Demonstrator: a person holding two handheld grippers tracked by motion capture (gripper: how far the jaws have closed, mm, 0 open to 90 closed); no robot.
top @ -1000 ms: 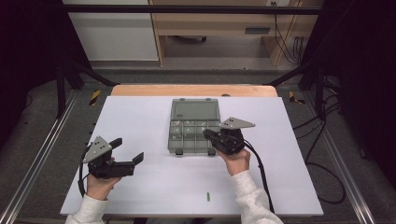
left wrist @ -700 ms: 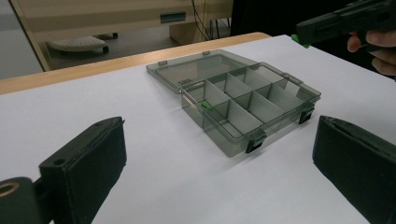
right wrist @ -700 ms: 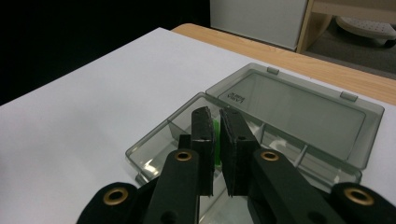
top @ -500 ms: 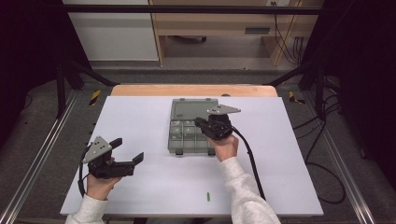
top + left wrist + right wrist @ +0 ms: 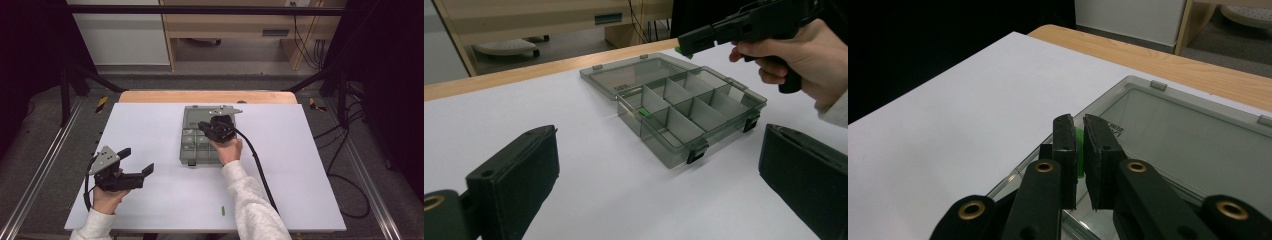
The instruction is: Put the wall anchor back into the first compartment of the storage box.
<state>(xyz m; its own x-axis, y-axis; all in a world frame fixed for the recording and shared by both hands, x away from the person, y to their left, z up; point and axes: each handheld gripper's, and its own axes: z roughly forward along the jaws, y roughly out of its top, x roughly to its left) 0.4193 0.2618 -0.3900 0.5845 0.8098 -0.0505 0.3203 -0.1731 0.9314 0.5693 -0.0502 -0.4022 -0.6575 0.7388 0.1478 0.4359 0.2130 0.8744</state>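
right gripper (image 5: 204, 126): pinched tight on small green piece (image 5: 1079, 150), held over the open grey box (image 5: 192, 156) so it can drop into a slot | green piece: between the pads, above the box edge near the flat-lying lid (image 5: 1188, 135) | left gripper (image 5: 137, 160): wide open, holding nothing, resting well apart from box | second green bit (image 5: 223, 210): on white table (image 5: 150, 125), near front edge

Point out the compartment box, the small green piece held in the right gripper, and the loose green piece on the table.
compartment box (image 5: 704, 107), left gripper view, on a middle divider.
small green piece (image 5: 1079, 150), right gripper view, on the sliver between the pads.
loose green piece (image 5: 223, 210), high view, on its middle.
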